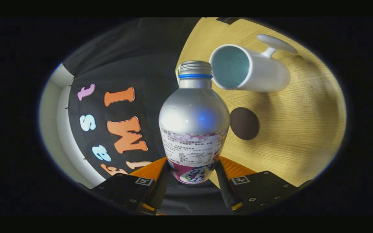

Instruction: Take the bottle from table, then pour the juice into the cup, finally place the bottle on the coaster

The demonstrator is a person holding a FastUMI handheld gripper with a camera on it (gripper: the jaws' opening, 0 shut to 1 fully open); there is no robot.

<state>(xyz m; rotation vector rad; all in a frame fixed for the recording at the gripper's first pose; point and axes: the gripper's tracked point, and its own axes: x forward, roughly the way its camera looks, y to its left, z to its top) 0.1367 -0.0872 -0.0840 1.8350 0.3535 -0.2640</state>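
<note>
Right now the tongs (193,181) are clenched on the aluminium juice bottle (194,123), one finger pressing each side of its lower, labelled body. The bottle stands out straight ahead between the fingers, its silver shoulder and neck running away from the camera, and its threaded mouth is uncapped, with a blue ring just below the threads. Its printed label has a white panel of small text above a purple band; the writing is too small to make out.

The whole scene is rolled sideways, so the wooden tabletop (303,129) appears as an upright plane beside the bottle, with the booth's black cloth wall (134,64) on the other side. A white mug (254,69) with a pale blue inside sits on the tabletop just beyond the bottle's mouth, its opening turned toward the bottle and its handle on the far side. The bottle's mouth is near the mug's rim but beside it, apart, not over the opening. A round dark brown coaster (244,123) lies flat on the tabletop, bare, beside the bottle's shoulder and closer to the fingers than the mug.
</note>
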